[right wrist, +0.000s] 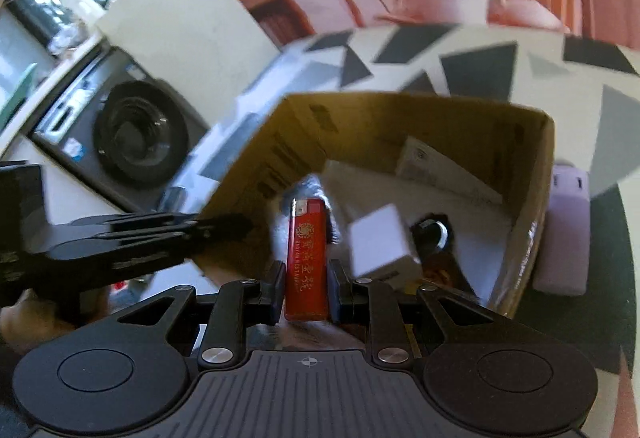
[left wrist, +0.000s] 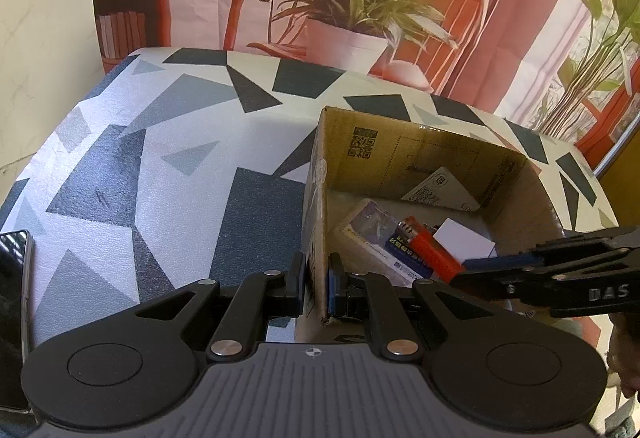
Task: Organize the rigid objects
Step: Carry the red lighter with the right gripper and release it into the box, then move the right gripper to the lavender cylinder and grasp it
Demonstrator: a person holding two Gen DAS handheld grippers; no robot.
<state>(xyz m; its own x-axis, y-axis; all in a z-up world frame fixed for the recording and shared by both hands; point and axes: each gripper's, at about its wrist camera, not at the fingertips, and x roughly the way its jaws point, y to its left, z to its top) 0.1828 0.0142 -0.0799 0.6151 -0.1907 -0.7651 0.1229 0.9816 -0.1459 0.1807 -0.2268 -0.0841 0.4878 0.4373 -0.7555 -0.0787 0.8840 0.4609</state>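
Note:
An open cardboard box (left wrist: 420,150) stands on the patterned table. My left gripper (left wrist: 317,278) is shut on the box's near left wall, one finger outside and one inside. My right gripper (right wrist: 306,286) is shut on a red lighter (right wrist: 306,254), which stands upright between the pads above the box's inside. In the left wrist view the lighter (left wrist: 430,250) slants over the box contents, with the right gripper (left wrist: 458,272) reaching in from the right. Inside lie a white cube (right wrist: 380,246), a printed card (left wrist: 440,190), a flat packet (left wrist: 372,226) and a black ringed item (right wrist: 434,232).
A dark phone (left wrist: 16,298) lies at the table's left edge. A pale pink object (right wrist: 568,230) rests against the box's outer right wall. The table (left wrist: 180,158) has a grey and black triangle cloth. A printed backdrop with a plant hangs behind.

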